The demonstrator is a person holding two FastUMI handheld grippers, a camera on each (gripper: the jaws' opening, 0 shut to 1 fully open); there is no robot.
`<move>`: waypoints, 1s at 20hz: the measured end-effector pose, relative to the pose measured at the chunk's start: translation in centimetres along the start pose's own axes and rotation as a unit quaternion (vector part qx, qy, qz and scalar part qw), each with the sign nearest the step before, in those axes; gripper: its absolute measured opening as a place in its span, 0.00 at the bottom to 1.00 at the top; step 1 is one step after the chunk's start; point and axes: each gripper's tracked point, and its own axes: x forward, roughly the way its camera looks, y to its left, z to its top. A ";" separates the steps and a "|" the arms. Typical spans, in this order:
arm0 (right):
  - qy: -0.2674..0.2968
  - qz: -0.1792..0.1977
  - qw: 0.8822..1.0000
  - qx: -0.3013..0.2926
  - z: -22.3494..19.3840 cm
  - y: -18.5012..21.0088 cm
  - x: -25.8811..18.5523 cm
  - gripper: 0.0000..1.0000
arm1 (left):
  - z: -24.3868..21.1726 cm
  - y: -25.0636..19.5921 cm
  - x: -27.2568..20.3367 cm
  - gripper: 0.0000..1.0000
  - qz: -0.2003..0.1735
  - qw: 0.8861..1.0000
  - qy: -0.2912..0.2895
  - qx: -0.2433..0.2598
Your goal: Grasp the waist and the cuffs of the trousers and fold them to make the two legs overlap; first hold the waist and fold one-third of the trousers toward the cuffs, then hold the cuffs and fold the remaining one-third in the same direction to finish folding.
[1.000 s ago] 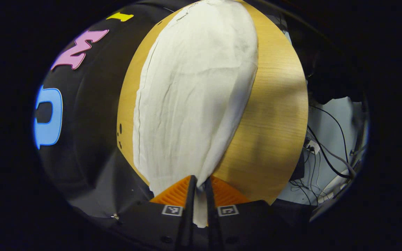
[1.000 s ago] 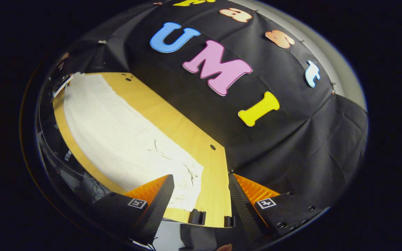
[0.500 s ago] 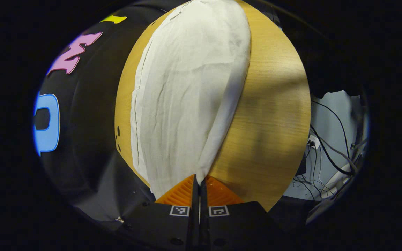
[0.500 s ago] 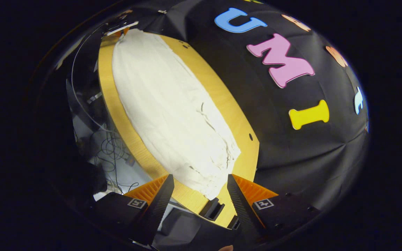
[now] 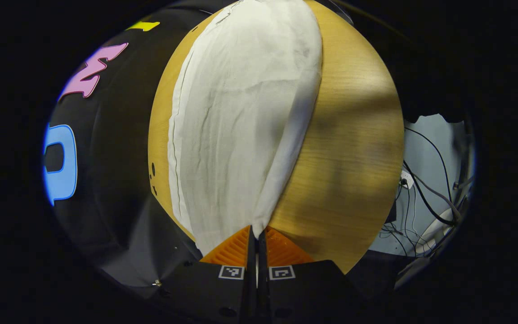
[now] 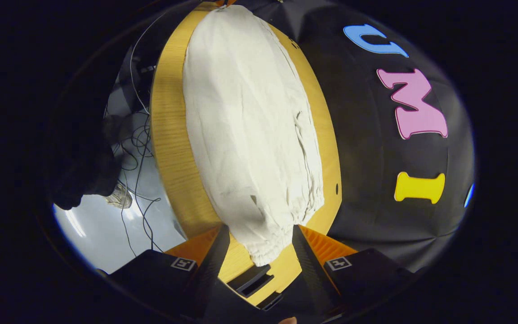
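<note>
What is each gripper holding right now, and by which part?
The left gripper is shut on the trousers at a corner of one end. The right gripper is open around the gathered waist, holding nothing.

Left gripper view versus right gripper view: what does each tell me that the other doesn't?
Left gripper view: the left tool is shut on the trousers at their near end, on the corner toward the table's open side. Right gripper view: the right tool is open, its fingers either side of the gathered waist, not yet pressing it. Both: the pale trousers lying lengthwise on the wooden table and cables on the floor.
</note>
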 end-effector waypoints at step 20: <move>0.003 -0.078 0.990 0.117 2.8 -9.6 -0.9 0.05 | -0.5 7.5 -1.4 0.05 0.059 0.984 -0.057 -0.161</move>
